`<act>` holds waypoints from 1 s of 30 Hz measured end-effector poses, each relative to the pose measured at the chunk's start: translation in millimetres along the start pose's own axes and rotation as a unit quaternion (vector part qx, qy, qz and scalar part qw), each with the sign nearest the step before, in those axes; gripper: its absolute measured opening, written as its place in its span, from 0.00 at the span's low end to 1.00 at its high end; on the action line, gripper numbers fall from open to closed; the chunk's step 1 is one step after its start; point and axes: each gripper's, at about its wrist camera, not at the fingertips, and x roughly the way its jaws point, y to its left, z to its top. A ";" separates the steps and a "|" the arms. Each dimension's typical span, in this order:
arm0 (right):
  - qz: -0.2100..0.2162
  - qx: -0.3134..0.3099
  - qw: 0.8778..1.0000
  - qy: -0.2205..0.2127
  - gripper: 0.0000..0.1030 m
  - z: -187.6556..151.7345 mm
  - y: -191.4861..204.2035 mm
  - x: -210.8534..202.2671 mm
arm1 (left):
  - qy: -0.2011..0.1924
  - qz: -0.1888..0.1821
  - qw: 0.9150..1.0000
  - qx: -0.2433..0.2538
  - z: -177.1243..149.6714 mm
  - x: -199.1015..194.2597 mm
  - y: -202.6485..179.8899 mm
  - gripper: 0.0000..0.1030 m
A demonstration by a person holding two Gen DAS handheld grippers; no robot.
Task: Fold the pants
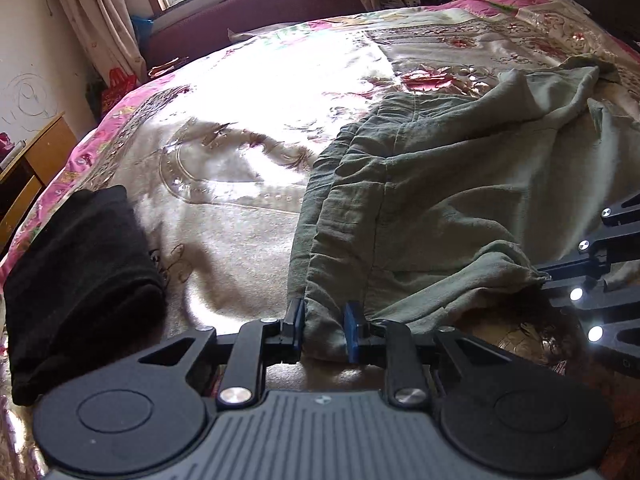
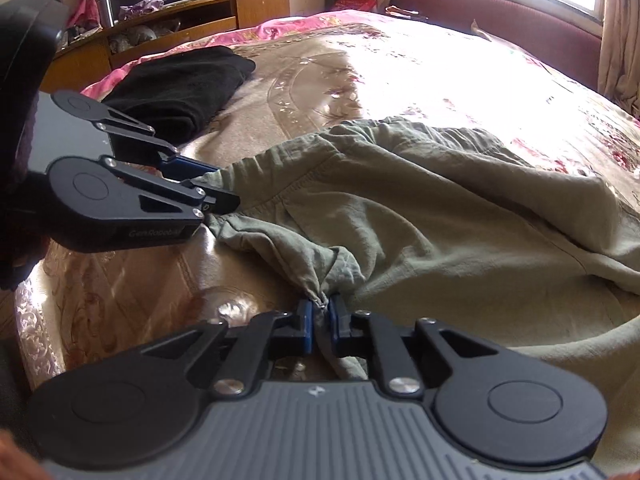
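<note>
Olive green pants (image 1: 440,184) lie crumpled on a floral bedspread (image 1: 240,128); they also show in the right wrist view (image 2: 440,216). My left gripper (image 1: 324,330) is shut on the gathered waistband edge at the near side. My right gripper (image 2: 320,320) is shut on a bunched bit of the same edge, a short way to the right. The left gripper also shows in the right wrist view (image 2: 218,190), gripping the waistband. The right gripper's body shows at the right edge of the left wrist view (image 1: 540,276).
A folded black garment (image 1: 80,280) lies on the bed to the left, also in the right wrist view (image 2: 180,80). A wooden shelf unit (image 2: 180,16) stands past the bed. A maroon window seat (image 1: 248,20) runs behind the bed.
</note>
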 end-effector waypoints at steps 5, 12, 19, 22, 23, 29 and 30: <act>0.013 0.076 0.997 -0.008 0.31 -4.9 -25.5 -28.3 | -0.007 0.012 1.000 -0.015 -1.3 -17.4 4.2 0.39; -0.136 0.209 0.968 -0.032 0.37 -66.1 -136.2 -121.6 | -0.040 0.028 0.998 0.046 14.2 -36.3 -40.4 0.39; -0.229 0.413 0.880 -0.043 0.39 -172.4 -254.6 -182.5 | -0.081 -0.041 0.992 0.087 54.1 -54.5 -111.2 0.44; -0.202 0.471 0.855 -0.081 0.40 -199.0 -281.1 -187.2 | -0.081 -0.103 0.987 0.093 72.6 -47.2 -153.5 0.46; -0.184 0.490 0.847 -0.091 0.42 -204.7 -288.6 -183.8 | -0.077 -0.124 0.984 0.102 78.9 -42.4 -171.8 0.46; -0.118 0.552 0.810 -0.157 0.45 -222.0 -322.5 -171.9 | -0.095 -0.210 0.959 0.165 106.4 -28.4 -279.8 0.47; -0.111 0.565 0.800 -0.168 0.44 -225.2 -328.8 -171.8 | -0.096 -0.218 0.956 0.172 108.7 -25.6 -290.9 0.47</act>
